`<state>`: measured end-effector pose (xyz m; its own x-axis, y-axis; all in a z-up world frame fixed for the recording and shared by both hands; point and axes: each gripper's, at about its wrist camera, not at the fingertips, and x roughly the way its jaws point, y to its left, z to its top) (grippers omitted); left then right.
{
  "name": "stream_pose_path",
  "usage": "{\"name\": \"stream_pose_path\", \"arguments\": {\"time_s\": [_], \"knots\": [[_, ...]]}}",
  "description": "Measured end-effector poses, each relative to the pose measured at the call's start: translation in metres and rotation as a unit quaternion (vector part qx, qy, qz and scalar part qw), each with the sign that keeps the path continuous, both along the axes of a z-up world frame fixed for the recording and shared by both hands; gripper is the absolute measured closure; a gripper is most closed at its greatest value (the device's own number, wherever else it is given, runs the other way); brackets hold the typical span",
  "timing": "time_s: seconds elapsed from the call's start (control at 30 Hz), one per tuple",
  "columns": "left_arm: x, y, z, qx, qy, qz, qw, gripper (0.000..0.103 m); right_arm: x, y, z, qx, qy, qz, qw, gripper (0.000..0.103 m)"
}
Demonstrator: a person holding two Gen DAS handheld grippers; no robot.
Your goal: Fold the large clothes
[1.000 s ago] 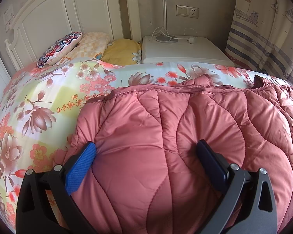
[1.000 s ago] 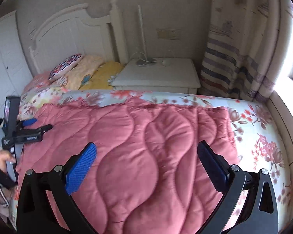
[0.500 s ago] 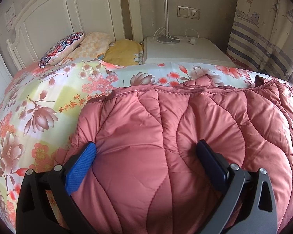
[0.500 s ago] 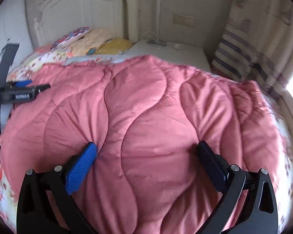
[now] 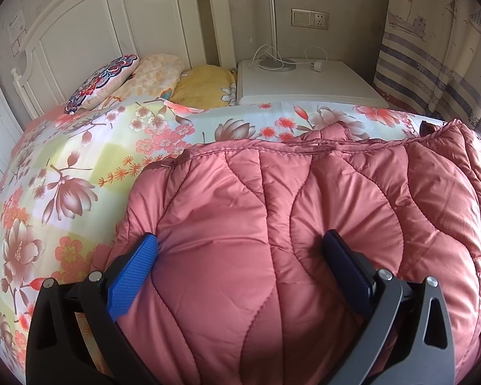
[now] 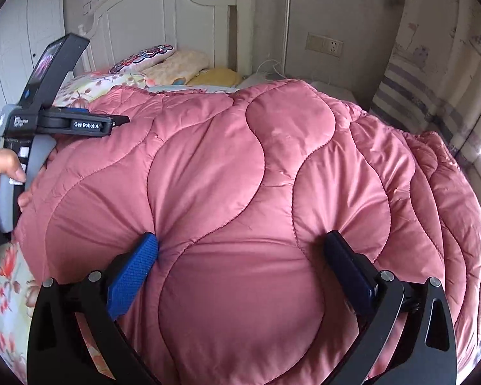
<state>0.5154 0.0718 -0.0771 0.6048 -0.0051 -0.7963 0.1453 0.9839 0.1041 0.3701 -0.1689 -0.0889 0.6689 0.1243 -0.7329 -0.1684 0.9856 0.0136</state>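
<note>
A large pink quilted coat lies on the floral bed and fills most of the right wrist view. My left gripper is open and pressed into the coat near its left edge, and padding bulges between the blue pads. My right gripper is also open and pushed into the coat, with a puffy fold between its pads. The left gripper also shows at the left of the right wrist view, held by a hand. The coat's underside and sleeves are hidden.
The floral bedsheet shows left of the coat. Pillows lie by the white headboard. A white nightstand with a lamp pole and cables stands behind the bed. A striped curtain hangs at right.
My right gripper has come down from above the coat and now presses into it, so fabric bulges between its fingers. The left gripper has hardly moved.
</note>
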Motion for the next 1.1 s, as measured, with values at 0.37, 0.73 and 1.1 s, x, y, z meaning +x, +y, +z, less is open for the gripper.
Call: {"name": "stream_pose_path", "arguments": {"time_s": [0.37,0.73,1.1], "knots": [[-0.003,-0.002,-0.001,0.011,-0.004,0.003,0.9999,0.002,-0.021,0.007,-0.006,-0.017,-0.007,0.005,1.0,0.004],[-0.004,-0.002,-0.001,0.009,-0.006,0.004,0.9999,0.002,-0.022,0.014,-0.011,-0.04,-0.01,0.003,0.999,0.004],[-0.005,-0.006,0.002,0.032,0.005,0.004,0.9995,0.002,-0.021,0.014,-0.012,-0.033,-0.001,-0.001,0.999,0.004]]}}
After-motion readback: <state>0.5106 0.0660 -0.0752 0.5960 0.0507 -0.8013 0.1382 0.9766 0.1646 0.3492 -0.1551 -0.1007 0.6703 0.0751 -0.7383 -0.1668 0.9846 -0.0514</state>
